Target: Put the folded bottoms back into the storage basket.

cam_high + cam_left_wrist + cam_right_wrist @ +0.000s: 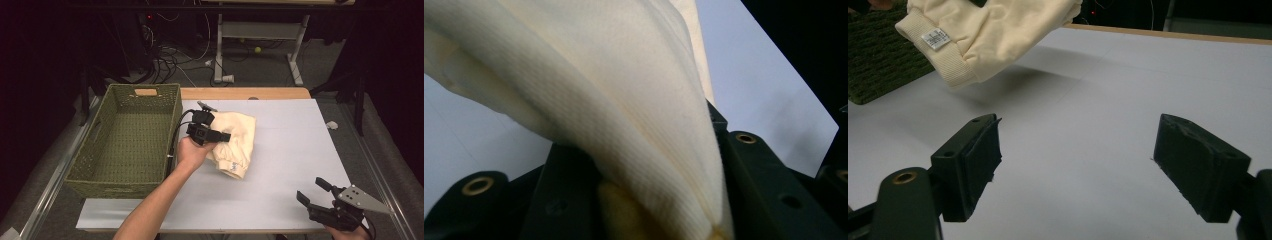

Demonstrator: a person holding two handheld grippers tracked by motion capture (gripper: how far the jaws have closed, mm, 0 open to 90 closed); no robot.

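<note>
The left gripper (pixel 220 136) has its jaws pressed together on a bunched fold of a cream garment (pixel 235 142), and the cloth spills thickly out from between them in the left gripper view. The garment (pixel 983 35) hangs clear of the white table (pixel 1108 100), just right of the green woven basket (pixel 125 140), with its ribbed hem and small label drooping lowest. It looks soft, light and floppy, so it will sag and swing; a grip on gathered layers near the middle looks safest, since a single edge could slip out. The right gripper (pixel 320 197) rests near the table's front right corner, jaws spread wide on nothing. The basket's near wall looks like the one thing the dangling hem could catch.
</note>
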